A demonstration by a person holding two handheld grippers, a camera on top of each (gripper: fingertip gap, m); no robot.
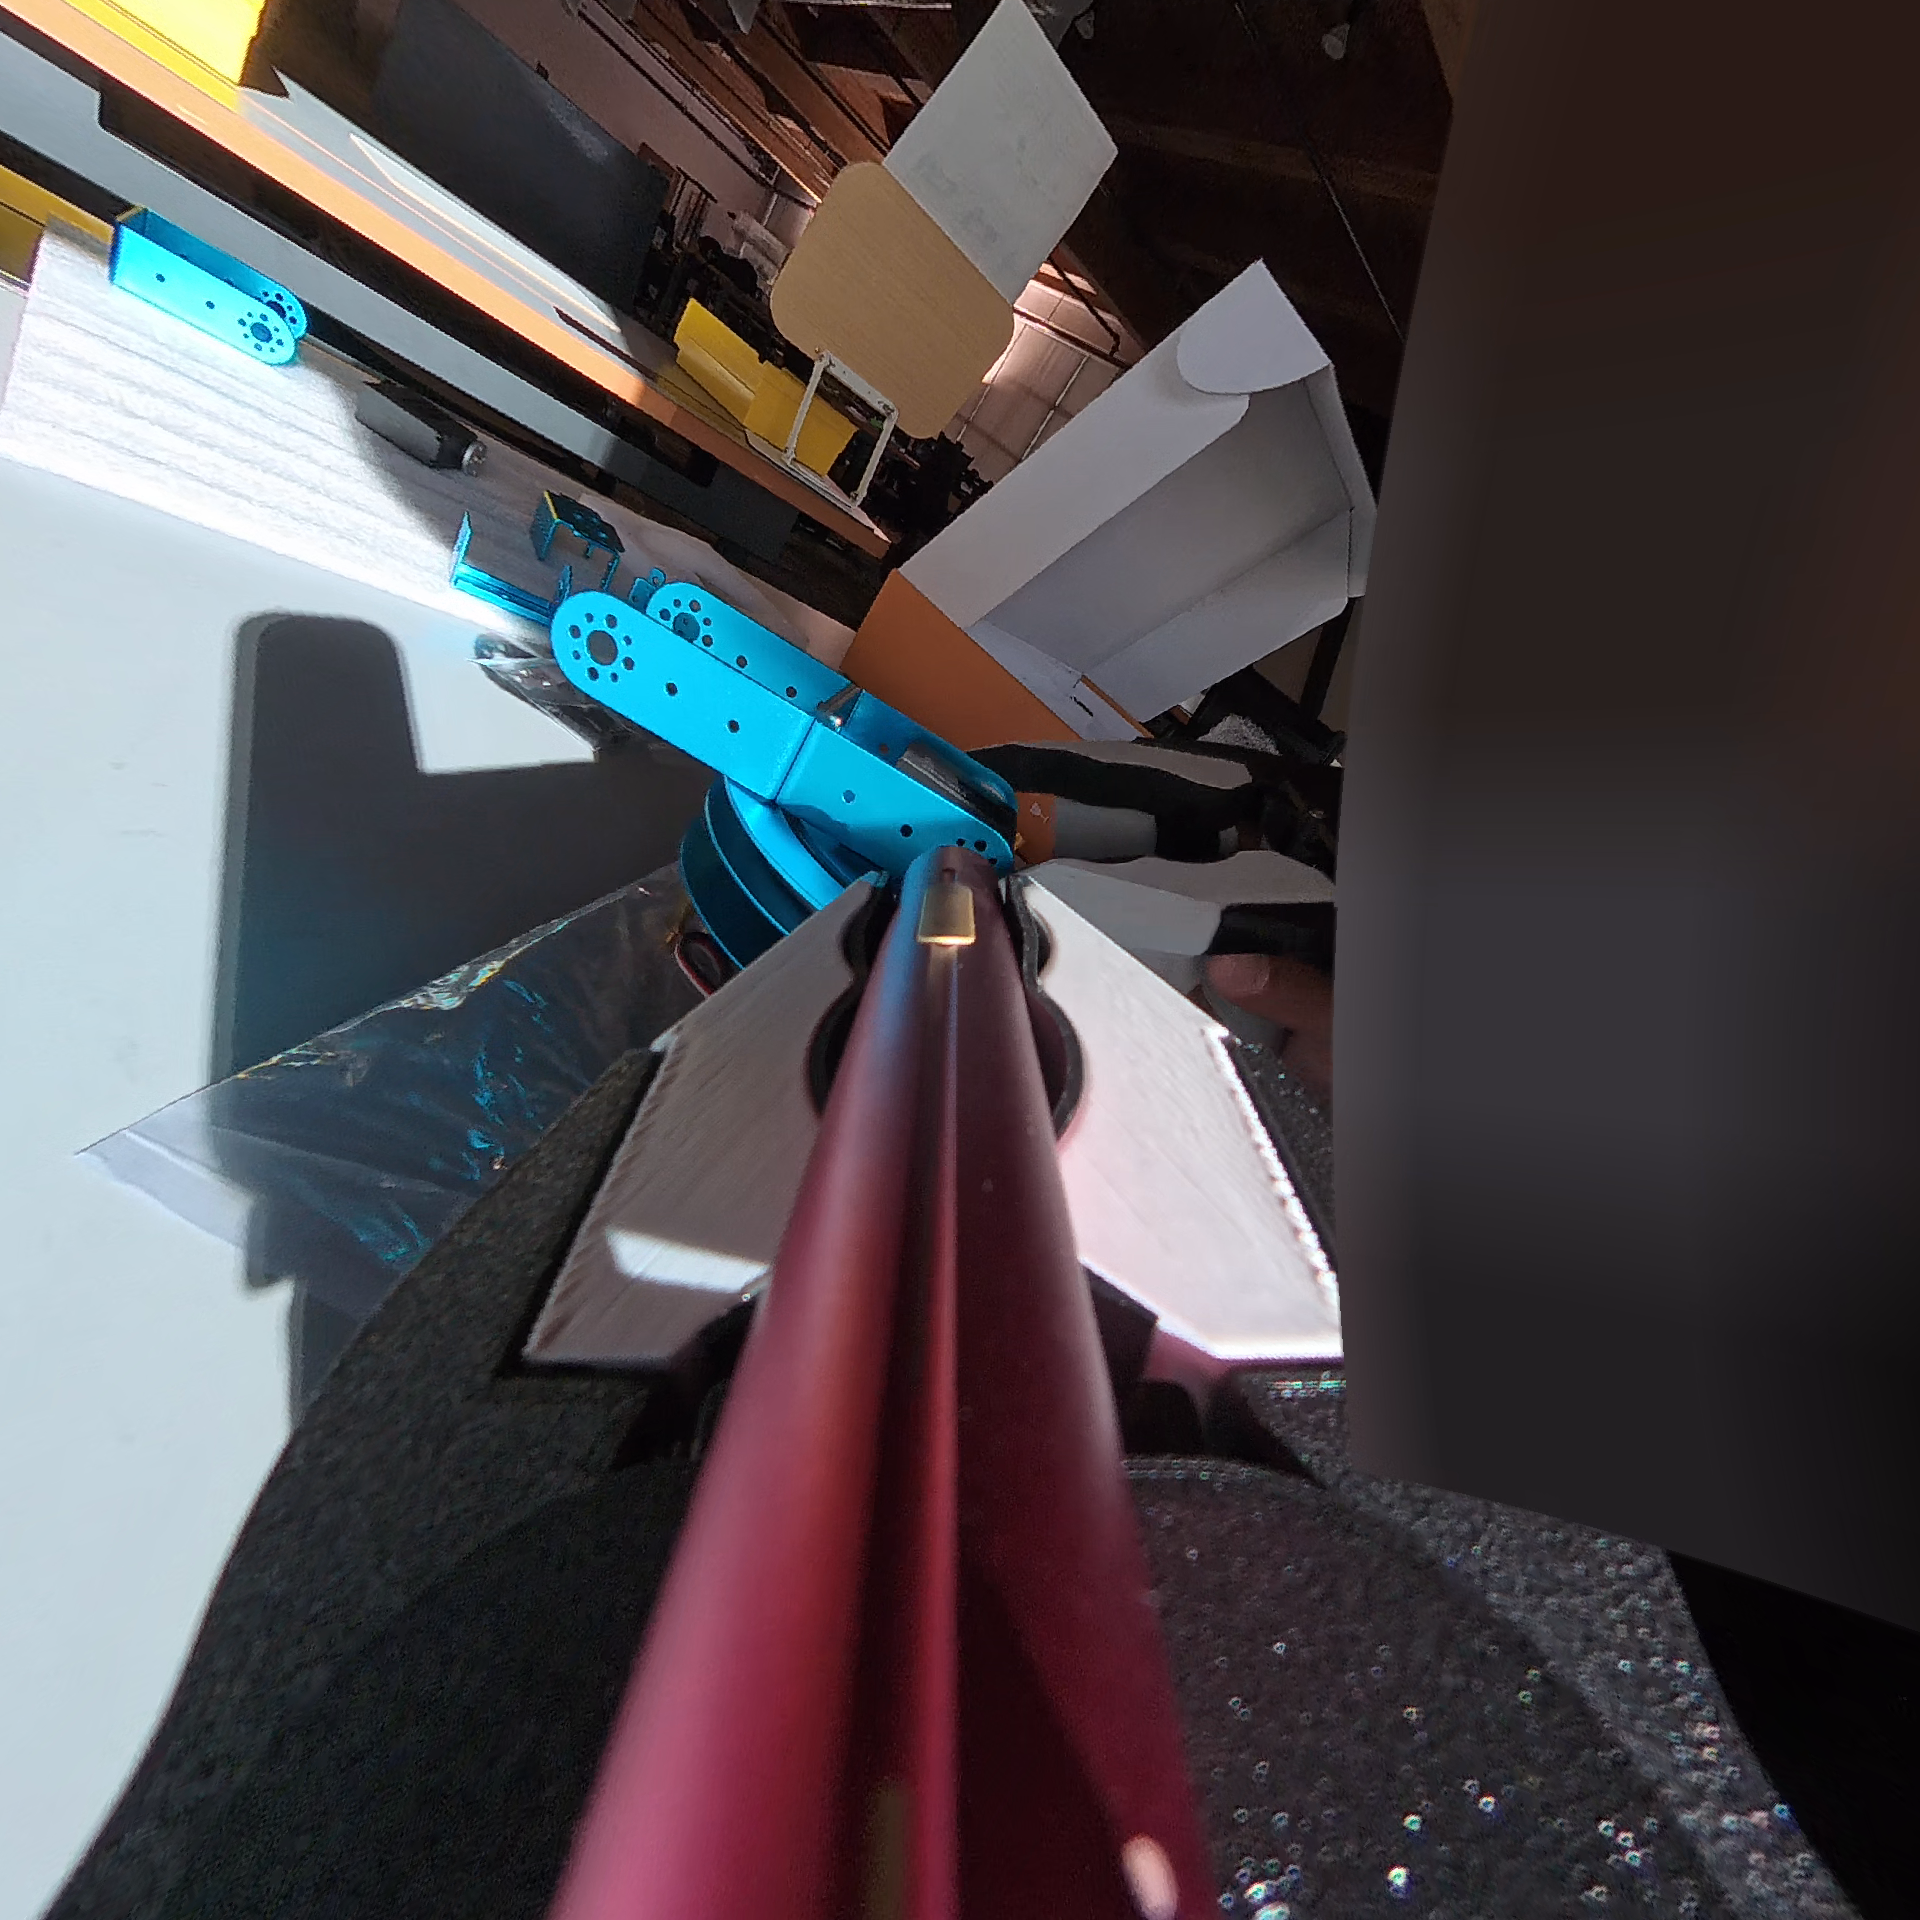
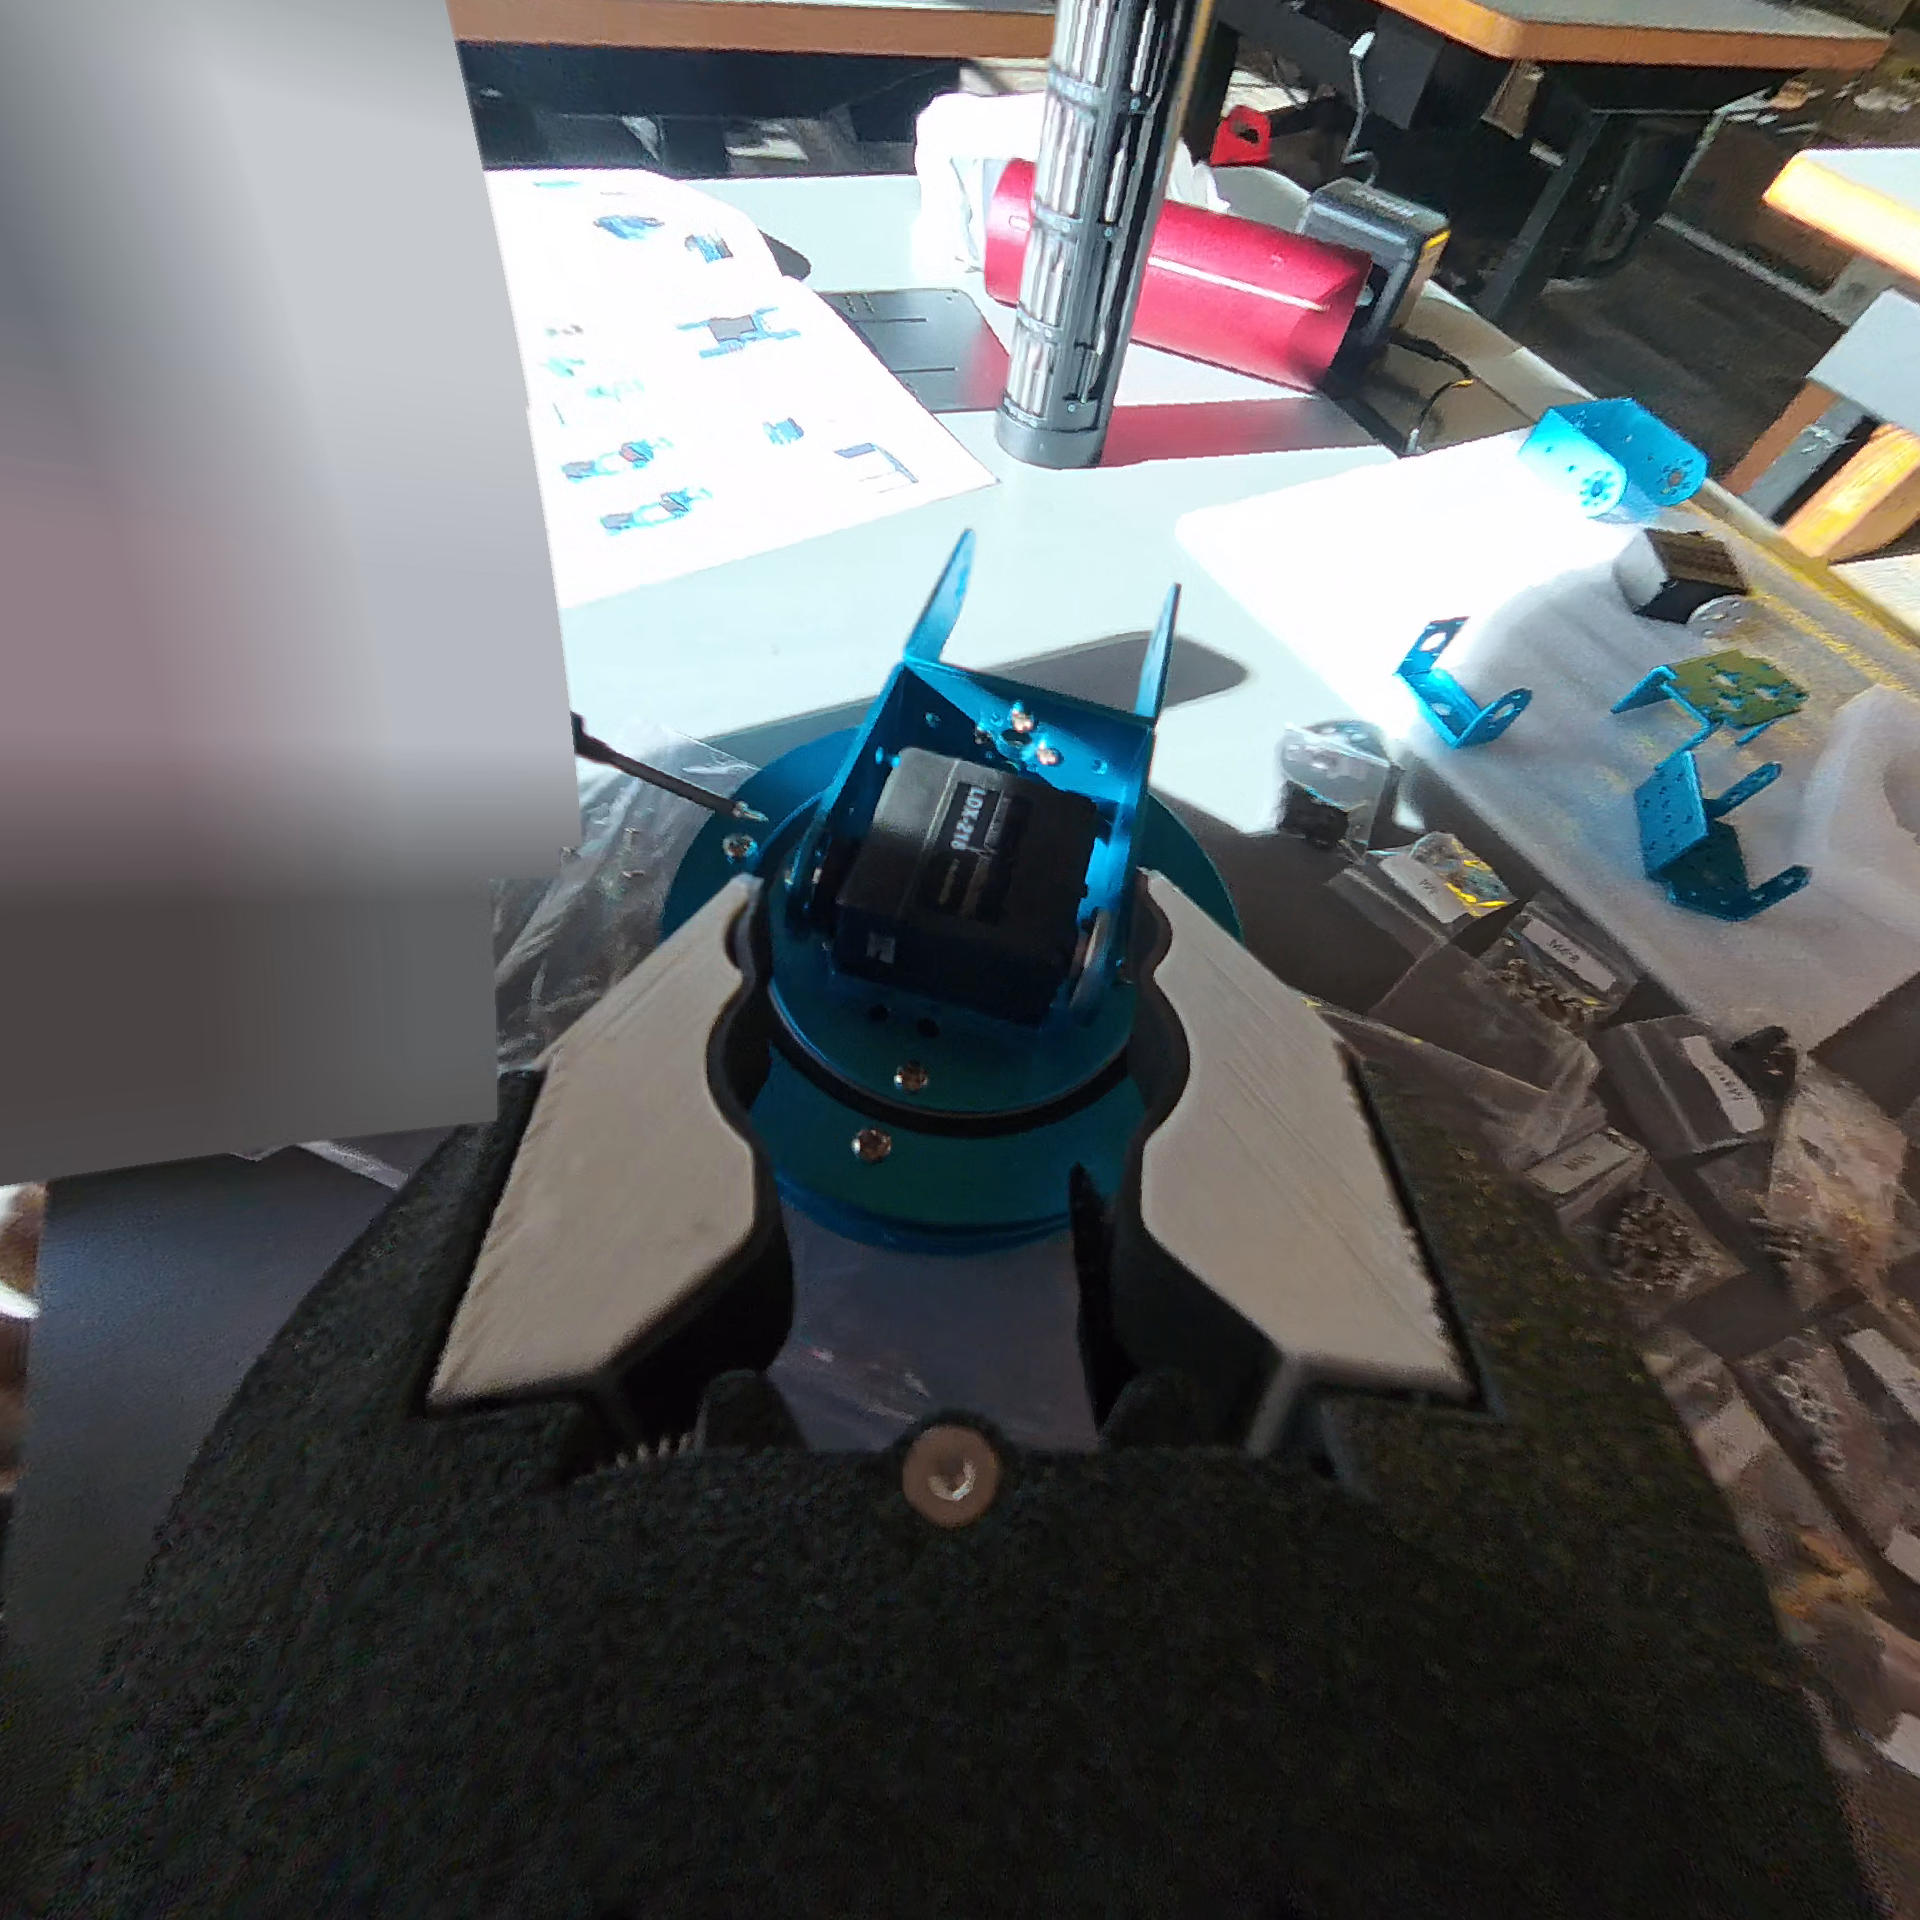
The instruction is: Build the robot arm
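Observation:
A blue metal assembly [image 2: 966, 1122] stands on the white table: a round base with a U-bracket on top holding a black servo [image 2: 966, 883]. My right gripper [image 2: 948, 894] is closed around the round base, one white finger [image 2: 644, 1122] on each side. My left gripper [image 1: 945, 883] is shut on a maroon screwdriver handle [image 1: 935, 1351] that points at the assembly [image 1: 790, 758]. In the right wrist view the screwdriver's thin tip [image 2: 717, 800] comes in from the left and meets a screw [image 2: 740, 844] on the base's rim.
A printed parts sheet [image 2: 727, 384], a red cylinder [image 2: 1174, 281] and a silvery column [image 2: 1081, 229] lie behind the assembly. Loose blue brackets [image 2: 1455, 696] [image 2: 1714, 831] and bags of screws [image 2: 1558, 987] are to the right. An open white box [image 1: 1164, 520] is beyond. The left tips stand about 30 cm off the silvery column [image 2: 1081, 229].

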